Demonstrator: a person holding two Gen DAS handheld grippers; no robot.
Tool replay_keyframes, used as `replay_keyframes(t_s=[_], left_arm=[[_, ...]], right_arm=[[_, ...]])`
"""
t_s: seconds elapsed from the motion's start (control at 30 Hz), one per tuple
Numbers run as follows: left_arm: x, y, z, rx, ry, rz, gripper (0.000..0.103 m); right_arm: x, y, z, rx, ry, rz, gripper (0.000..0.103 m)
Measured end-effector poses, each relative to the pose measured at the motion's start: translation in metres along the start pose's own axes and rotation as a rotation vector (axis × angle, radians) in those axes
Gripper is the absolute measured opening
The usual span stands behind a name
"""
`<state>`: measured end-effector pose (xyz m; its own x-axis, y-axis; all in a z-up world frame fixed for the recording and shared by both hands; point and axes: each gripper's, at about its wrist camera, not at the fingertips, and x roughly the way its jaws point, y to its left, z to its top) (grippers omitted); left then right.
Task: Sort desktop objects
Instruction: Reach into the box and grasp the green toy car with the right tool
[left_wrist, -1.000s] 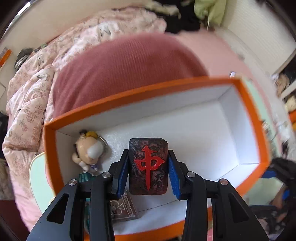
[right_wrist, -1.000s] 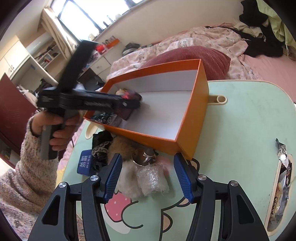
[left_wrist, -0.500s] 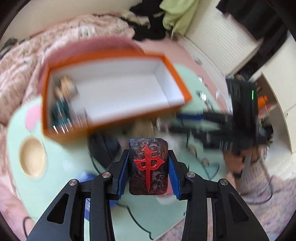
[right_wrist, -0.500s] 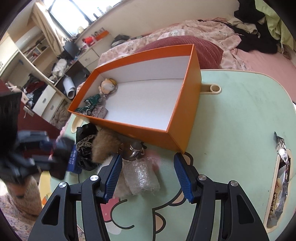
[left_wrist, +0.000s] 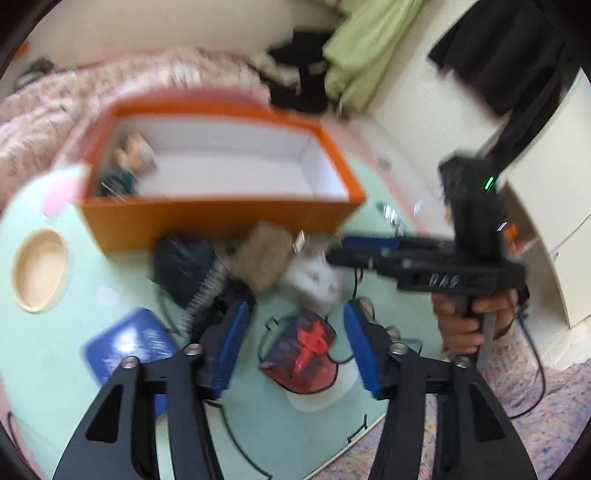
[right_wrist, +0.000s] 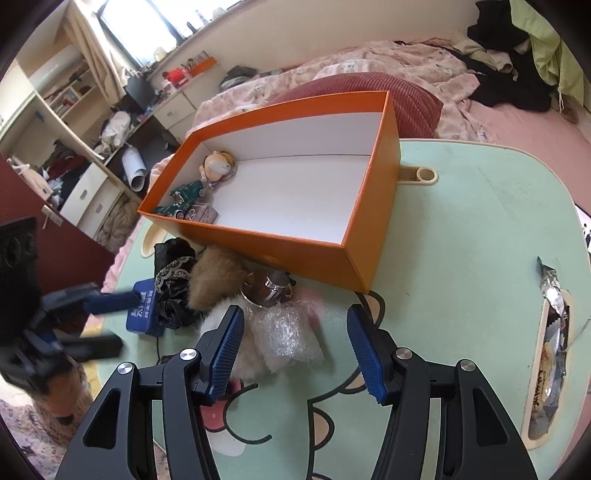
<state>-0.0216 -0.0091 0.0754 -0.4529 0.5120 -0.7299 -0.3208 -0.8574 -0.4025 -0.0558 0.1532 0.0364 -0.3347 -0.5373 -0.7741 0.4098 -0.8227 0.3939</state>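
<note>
A: Opening left gripper (left_wrist: 295, 347) now; we see the mahjong tile (left_wrist: 301, 356) between its jaws, untouched, on the table (left_wrist: 66, 369).

B: Right gripper (right_wrist: 295, 343) gapes empty over the bubble wrap (right_wrist: 286, 334), beside the orange box (right_wrist: 321, 254).

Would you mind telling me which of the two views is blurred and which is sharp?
Left wrist view: motion-smeared throughout, the orange box and red-marked tile soft. Right wrist view: sharp, bubble wrap crisp, only the left claw at the edge blurred.
</note>
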Motion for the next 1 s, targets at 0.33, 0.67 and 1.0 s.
replay_keyframes(t_s=[0.33,0.67,1.0], left_arm=[[-0.091,0.089,-0.018,-0.25,-0.37,0.246,0.068],[-0.064,0.122,-0.055,-0.375,-0.289,0.31,0.068],[-0.082,0.126,-0.058,-0.369,-0.392,0.307,0.072]], right_arm=[[-0.03,0.05,0.029,-0.165,-0.004,0.114,0.057],[0.051,0.096,0.116,-0.105,0.184,0.035,0.057],[0.109,0.112,0.137,-0.107,0.295,0.053,0.057]])
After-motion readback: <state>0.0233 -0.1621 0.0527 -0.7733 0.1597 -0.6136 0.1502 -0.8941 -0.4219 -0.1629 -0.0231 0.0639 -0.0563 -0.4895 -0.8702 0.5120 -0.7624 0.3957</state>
